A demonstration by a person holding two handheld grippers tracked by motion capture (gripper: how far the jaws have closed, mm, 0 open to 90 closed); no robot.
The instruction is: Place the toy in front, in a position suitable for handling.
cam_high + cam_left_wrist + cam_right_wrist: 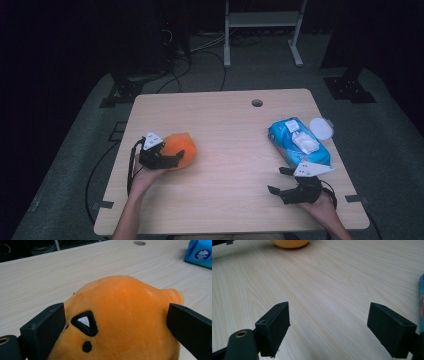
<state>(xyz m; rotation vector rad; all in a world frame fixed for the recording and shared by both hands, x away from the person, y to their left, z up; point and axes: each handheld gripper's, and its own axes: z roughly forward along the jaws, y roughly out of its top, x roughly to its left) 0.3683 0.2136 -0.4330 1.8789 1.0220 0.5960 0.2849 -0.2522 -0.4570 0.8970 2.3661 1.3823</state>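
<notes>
An orange plush toy (180,142) with a black and white eye patch lies on the left part of the wooden table (225,125). My left gripper (176,157) has its jaws around the toy from the near side. In the left gripper view both jaws of the left gripper (115,312) press on the sides of the plush toy (125,302). My right gripper (278,180) stands open near the front right of the table, nothing between its jaws. In the right gripper view the right gripper (329,312) faces bare wood, with the plush toy (290,243) far off.
A blue pack of wet wipes (299,142) lies at the right of the table, just beyond the right gripper, also seen as a blue pack (200,252). A white round lid (321,127) sits beside it. A cable hole (257,103) is near the far edge.
</notes>
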